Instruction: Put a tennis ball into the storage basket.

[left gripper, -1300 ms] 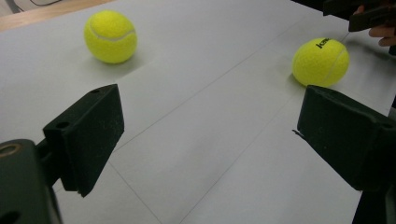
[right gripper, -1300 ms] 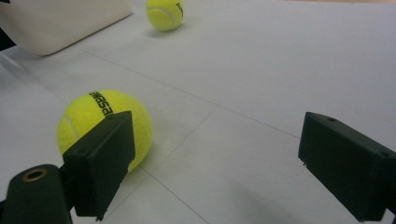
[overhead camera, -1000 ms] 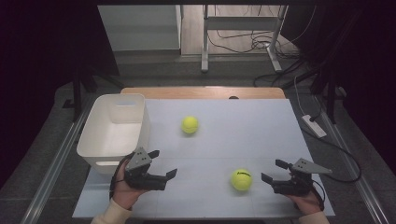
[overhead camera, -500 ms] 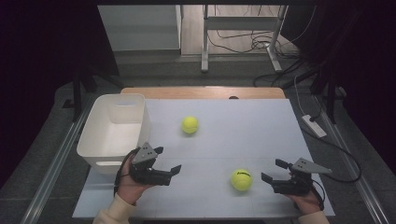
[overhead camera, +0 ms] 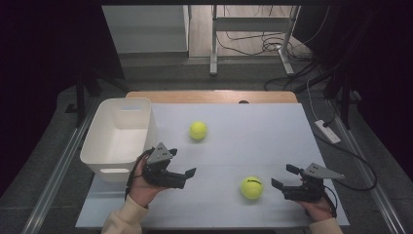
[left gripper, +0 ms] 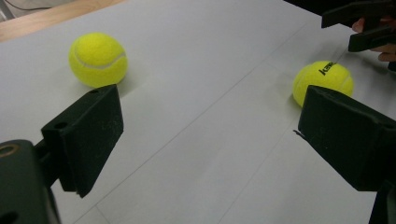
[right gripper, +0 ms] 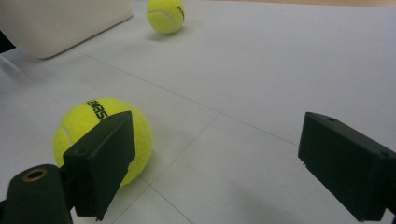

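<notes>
Our left tongs (overhead camera: 187,176) are spread wide and empty; since the earlier frame they have slid a little to the right, away from the white bin (overhead camera: 118,136) just behind them. The left hand (overhead camera: 141,183) grips from below, with the jaws pointing right across the white worktop (overhead camera: 253,141). Our right tongs (overhead camera: 282,178) have not moved, also parted and empty, with the near tennis ball (overhead camera: 252,187) just off their tips, apparently not touching. The far tennis ball (overhead camera: 197,130) lies ahead of the left tongs, beside the bin.
</notes>
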A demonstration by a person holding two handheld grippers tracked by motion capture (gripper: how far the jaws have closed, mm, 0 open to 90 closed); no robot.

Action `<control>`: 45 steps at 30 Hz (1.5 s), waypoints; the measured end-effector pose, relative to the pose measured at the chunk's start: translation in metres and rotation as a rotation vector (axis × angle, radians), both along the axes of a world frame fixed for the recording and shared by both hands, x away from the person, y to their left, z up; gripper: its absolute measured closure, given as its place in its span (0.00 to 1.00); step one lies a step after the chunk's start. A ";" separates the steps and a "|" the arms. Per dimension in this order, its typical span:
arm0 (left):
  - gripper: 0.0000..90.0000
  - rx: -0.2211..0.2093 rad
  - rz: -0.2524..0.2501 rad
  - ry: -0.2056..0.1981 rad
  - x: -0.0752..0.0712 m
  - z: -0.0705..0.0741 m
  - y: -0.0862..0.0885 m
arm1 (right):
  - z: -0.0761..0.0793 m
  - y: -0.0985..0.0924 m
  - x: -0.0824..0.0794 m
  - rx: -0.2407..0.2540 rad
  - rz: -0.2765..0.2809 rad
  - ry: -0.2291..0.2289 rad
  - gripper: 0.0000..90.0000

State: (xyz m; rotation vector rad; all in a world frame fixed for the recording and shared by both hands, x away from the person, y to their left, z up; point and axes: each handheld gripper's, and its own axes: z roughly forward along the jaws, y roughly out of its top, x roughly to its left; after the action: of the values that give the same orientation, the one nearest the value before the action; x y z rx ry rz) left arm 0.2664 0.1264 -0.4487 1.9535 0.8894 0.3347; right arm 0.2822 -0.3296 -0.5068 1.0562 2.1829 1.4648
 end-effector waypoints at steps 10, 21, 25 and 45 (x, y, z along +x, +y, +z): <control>0.09 -0.014 -0.011 0.025 0.012 0.004 -0.004 | 0.000 0.000 0.000 0.005 0.002 -0.002 0.12; 0.09 -0.010 -0.010 0.043 0.023 0.008 -0.006 | 0.000 0.000 0.000 0.001 0.003 -0.003 0.12; 0.09 -0.008 -0.007 0.046 0.028 0.009 -0.007 | 0.000 0.000 0.000 -0.003 0.004 -0.004 0.12; 0.08 -0.004 0.013 0.073 0.051 0.009 -0.013 | -0.001 -0.001 -0.001 -0.006 0.008 -0.002 0.12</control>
State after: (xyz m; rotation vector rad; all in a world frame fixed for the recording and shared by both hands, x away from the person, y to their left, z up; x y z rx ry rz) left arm 0.3176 0.1131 -0.4395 1.9671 0.9494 0.2702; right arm 0.2808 -0.3303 -0.5082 1.0454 2.1912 1.4607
